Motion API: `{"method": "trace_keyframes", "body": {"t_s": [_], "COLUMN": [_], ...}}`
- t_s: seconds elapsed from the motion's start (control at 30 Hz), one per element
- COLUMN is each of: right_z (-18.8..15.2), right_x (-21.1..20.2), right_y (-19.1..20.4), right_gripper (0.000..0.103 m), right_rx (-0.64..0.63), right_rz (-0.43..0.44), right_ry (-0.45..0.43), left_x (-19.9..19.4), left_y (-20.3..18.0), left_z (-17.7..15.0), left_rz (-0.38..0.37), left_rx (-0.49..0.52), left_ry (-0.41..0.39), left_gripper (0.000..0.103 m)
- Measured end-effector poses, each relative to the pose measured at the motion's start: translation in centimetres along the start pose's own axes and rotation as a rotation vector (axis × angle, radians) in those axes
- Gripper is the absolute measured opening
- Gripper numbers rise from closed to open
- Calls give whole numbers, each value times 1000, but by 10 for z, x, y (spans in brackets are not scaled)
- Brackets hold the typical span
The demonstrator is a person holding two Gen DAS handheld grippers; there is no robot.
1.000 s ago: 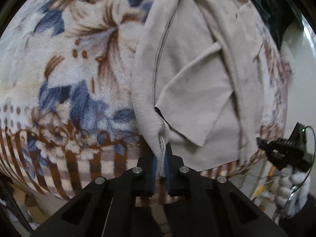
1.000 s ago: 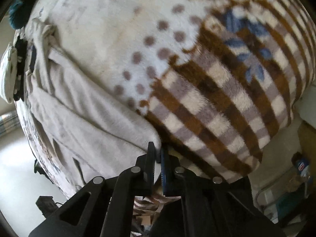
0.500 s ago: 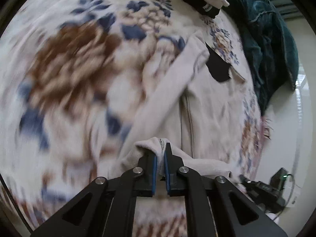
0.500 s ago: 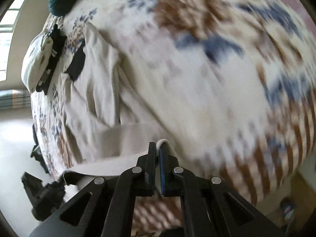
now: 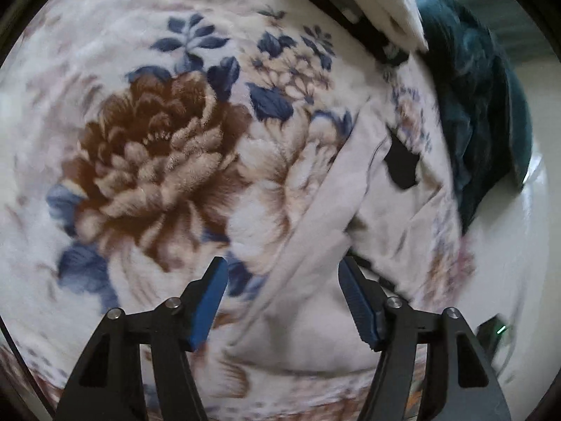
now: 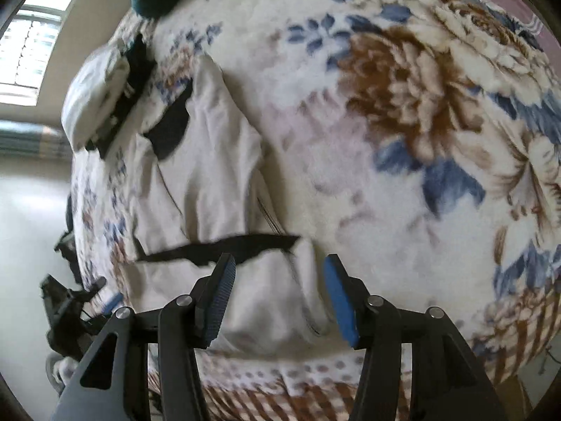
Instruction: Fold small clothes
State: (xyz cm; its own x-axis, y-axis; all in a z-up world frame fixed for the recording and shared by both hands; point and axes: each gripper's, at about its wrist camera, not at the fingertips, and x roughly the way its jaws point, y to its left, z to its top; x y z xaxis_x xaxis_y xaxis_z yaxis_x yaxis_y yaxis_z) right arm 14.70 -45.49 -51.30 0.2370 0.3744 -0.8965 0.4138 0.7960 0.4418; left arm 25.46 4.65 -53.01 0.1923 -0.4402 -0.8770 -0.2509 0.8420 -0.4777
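Beige garment point(image 6: 210, 161) lies on the floral blanket point(image 5: 147, 161) over the bed, left-centre in the right wrist view, lower right in the left wrist view, its near hem now doubled over toward the collar end. A second ago I had both claws clenched on that hem near the blanket's striped edge; half a second ago still clenched, carrying it across. Now left claw point(image 5: 282, 301) and right claw point(image 6: 277, 298) are both opening, pads clear of the cloth, folded edge lying released between the jaws. So I judge the first fold as laid down. Fold looks a bit loose, dark lining point(image 6: 217, 247) showing along the crease. Dark teal cloth point(image 5: 480, 112) sits upper right, untouched. Likely next: a second fold or smoothing.
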Motion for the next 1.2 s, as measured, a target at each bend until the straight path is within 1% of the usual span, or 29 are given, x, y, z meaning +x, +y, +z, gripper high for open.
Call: {"method": "trace_keyframes", "body": {"t_s": [0.1,0.13,0.2,0.23,0.27,0.3,0.33,0.37,0.4,0.43,0.5,0.6,0.67,0.7,0.8,0.87,0.93,1.03,1.2], "right_z": [-3,-4,-1,1,3,5,7,9,11,13,15,18,21,24,32,36,41,47,62], "right_x": [13,17,29,35,40,45,49,51,50,50,47,37,29,27,18,11,3,-2,15], "right_y": [-11,-13,-14,-14,-14,-14,-15,-14,-12,-7,4,15,20,21,22,24,31,40,40], "right_gripper": [55,55,55,55,55,55,54,43,10,2,2,2,2,2,2,2,2,2,2], "right_rx": [22,25,18,21,24,32,41,47,45,28,-25,-64,-75,-69,-50,-52,-67,-92,-89], "right_rz": [-1,-6,-5,-1,3,14,25,32,27,9,-26,-44,-52,-48,-50,-58,-61,-62,-103], "right_ry": [54,68,94,113,121,131,133,120,96,79,47,4,-20,-19,-62,-98,-136,-156,-145], "left_x": [19,30,50,56,64,66,67,67,64,61,54,43,41,41,44,39,35,37,58], "left_y": [-17,-30,-45,-49,-54,-58,-61,-63,-63,-63,-58,-49,-49,-48,-51,-53,-56,-56,-50], "left_z": [-3,-5,-7,-8,-8,-7,-6,-5,-5,-5,-5,0,2,3,7,12,17,27,43], "left_rz": [51,70,100,112,116,122,142,149,146,146,149,133,133,137,142,124,121,124,154], "left_rx": [111,170,243,258,272,285,294,303,301,295,260,204,196,194,192,182,183,177,155], "left_ry": [45,65,95,102,99,74,58,44,25,14,-4,-20,-23,-24,-28,-48,-68,-82,-71], "left_gripper": [63,63,63,61,51,33,8,7,7,7,7,7,7,7,7,7,7,7,5]}}
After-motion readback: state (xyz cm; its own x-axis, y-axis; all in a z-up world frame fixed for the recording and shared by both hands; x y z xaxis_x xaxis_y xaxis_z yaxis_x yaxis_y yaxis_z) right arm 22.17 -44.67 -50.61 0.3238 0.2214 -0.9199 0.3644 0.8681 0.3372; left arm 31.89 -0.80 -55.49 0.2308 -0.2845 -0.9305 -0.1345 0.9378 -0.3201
